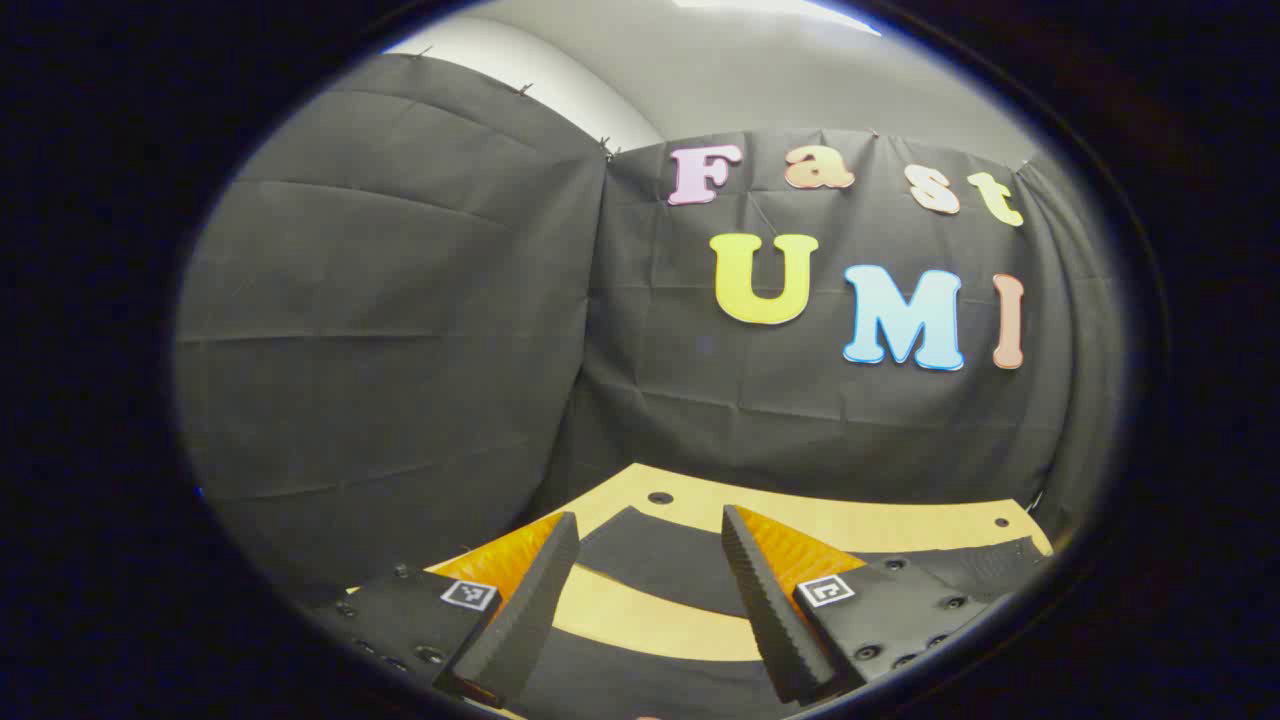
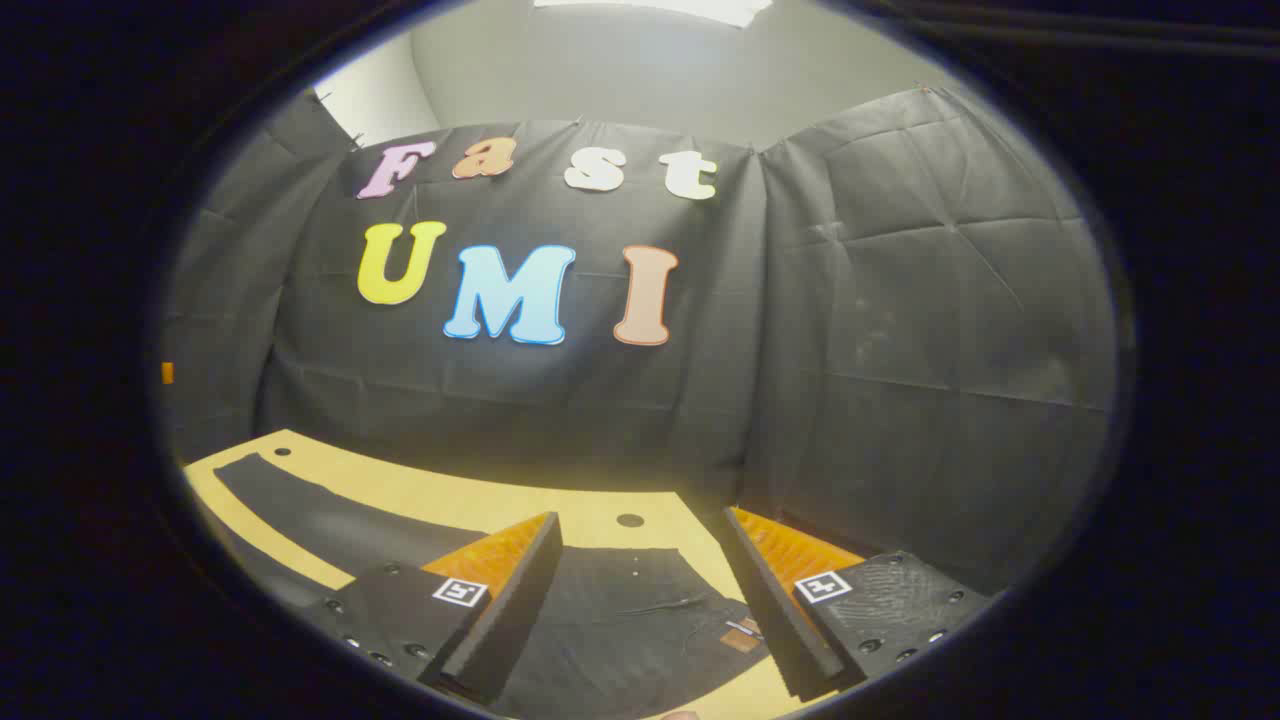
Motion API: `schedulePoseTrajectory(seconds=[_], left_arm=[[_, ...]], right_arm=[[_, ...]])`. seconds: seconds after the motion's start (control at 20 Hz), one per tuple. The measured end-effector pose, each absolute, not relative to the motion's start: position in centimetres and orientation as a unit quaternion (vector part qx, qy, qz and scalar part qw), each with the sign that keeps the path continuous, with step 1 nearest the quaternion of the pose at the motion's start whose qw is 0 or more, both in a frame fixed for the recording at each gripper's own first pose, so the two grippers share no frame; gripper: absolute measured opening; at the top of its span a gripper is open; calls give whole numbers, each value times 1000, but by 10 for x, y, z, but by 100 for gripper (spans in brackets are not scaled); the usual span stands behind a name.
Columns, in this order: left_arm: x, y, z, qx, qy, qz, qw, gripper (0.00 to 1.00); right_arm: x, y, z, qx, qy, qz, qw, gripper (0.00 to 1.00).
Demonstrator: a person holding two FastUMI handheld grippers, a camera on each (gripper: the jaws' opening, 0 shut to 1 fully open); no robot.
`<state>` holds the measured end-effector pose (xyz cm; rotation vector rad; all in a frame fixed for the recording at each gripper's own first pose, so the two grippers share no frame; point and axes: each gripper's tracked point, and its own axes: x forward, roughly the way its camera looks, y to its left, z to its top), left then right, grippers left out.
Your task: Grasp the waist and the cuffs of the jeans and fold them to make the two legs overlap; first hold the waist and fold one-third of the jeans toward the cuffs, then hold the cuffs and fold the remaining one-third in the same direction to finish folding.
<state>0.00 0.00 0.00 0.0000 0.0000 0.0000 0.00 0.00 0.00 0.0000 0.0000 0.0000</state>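
Dark jeans lie spread flat on a light wooden table. In the left gripper view, two leg ends of the jeans show between and below my left gripper, which is open with nothing between its fingers. In the right gripper view, the waist part of the jeans, with small rivets and a brown patch, lies under my right gripper. That gripper is open and holds nothing. One leg stretches away to the left.
The wooden table has small round holes near its far edge. Black cloth walls stand close behind the table on the far side and at both ends. Bare table shows between the jeans and the back wall.
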Motion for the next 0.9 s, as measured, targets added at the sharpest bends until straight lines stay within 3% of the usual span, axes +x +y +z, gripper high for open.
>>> schedulePoseTrajectory(seconds=[0.3, 0.35, 0.55, 0.6, 0.9], left_arm=[[9, 12, -8, -8, 12, 5, 1000, 93], [11, 12, -9, -11, 13, 7, 1000, 88], [17, 21, -17, -19, 11, 14, 1000, 98], [18, 22, -19, -19, 8, 16, 1000, 93], [30, 21, -39, 33, -8, 0, 999, 93]], right_arm=[[2, 7, -3, 2, 7, -4, 1000, 95], [1, 8, -2, 1, 7, -5, 1000, 95], [1, 10, -1, -9, 5, -8, 1000, 95], [1, 11, -1, -10, 6, -9, 1000, 95], [-1, 16, 5, -18, 3, -15, 1000, 95]])
